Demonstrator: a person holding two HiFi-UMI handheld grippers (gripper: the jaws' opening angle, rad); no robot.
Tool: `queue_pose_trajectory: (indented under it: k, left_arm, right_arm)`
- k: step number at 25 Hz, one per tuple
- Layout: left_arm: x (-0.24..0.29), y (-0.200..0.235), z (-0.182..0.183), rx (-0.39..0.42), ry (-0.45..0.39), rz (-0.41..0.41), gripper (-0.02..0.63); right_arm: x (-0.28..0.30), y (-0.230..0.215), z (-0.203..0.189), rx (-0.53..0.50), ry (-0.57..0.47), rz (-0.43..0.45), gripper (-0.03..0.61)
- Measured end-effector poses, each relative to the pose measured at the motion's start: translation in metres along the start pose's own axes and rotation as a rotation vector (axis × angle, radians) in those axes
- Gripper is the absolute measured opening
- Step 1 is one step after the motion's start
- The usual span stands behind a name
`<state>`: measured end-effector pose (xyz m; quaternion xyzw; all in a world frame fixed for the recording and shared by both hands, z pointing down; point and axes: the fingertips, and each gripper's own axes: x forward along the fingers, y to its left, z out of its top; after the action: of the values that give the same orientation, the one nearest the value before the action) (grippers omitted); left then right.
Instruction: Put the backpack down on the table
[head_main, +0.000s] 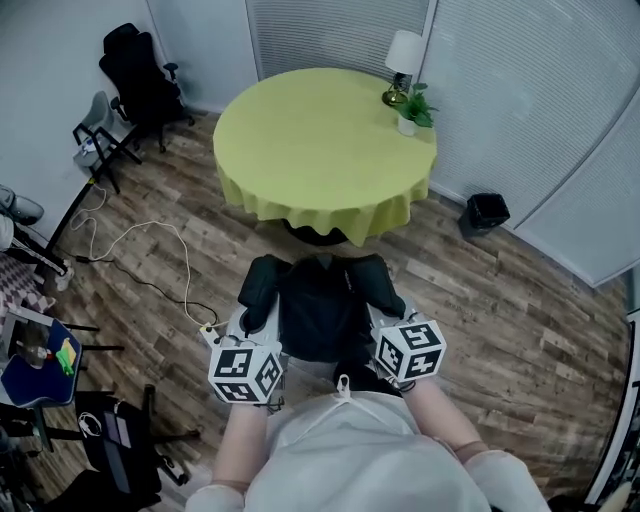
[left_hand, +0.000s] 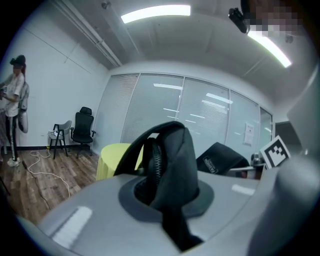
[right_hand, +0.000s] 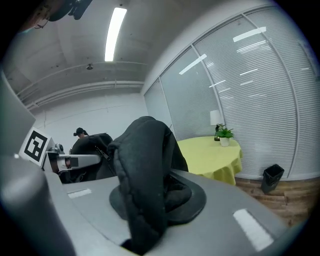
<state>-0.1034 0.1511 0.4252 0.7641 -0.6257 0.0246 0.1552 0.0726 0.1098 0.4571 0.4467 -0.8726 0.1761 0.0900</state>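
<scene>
The backpack (head_main: 320, 305) is held up between the two grippers, clear of the floor (head_main: 500, 300) and short of the desk (head_main: 310, 140). It is not on the desk.

The left gripper (left_hand: 167, 200) is closed almost completely. A fold of the backpack's black fabric, with a zip running along it, is pinched between its grey fingers (left_hand: 90, 210). The fabric rises above the fingers and curves over ahead of them.

The right gripper (right_hand: 150, 200) is closed to the same degree. A thick padded fold of the same bag is clamped between its fingers (right_hand: 240, 210) and stands up out of them in a hump.

In the head view, the body of the backpack is seen hanging just ahead of both pairs of fingers, spanning the gap from one to the other.

The round desk, covered with a yellow-green cloth, is found ahead of the fingers, beyond the bag. A lamp (head_main: 403, 60) and a small potted plant (head_main: 415, 108) are set at its far edge, ahead and to the right of the right fingers. A dark bin (head_main: 487, 211) is placed on the floor to the right of the right fingers, by the blinds.

Well to the left of the left fingers, a black office chair (head_main: 140, 75) is seen against the wall. A white cable (head_main: 150, 235) is trailed over the floor between the chair and the left fingers. In the left gripper view a person (left_hand: 15, 90) is seen standing far off to the left.
</scene>
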Motion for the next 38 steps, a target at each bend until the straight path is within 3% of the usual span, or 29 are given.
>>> queue_pose_trajectory:
  k: [13,23,38]
  left_arm:
    - [0.181,0.005,0.066,0.0,-0.072,0.058,0.029]
    - [0.279,0.034,0.096,-0.009,-0.043,0.055,0.029]
    - [0.458,0.148,0.151,0.001,0.016,-0.042,0.029]
  right_arm:
    - [0.136,-0.119,0.103,-0.042,-0.019,0.097,0.032]
    - [0.224,-0.168,0.144,-0.02,0.003,0.098,0.032]
    - [0.408,-0.213,0.207,-0.004,0.015,-0.027,0.032]
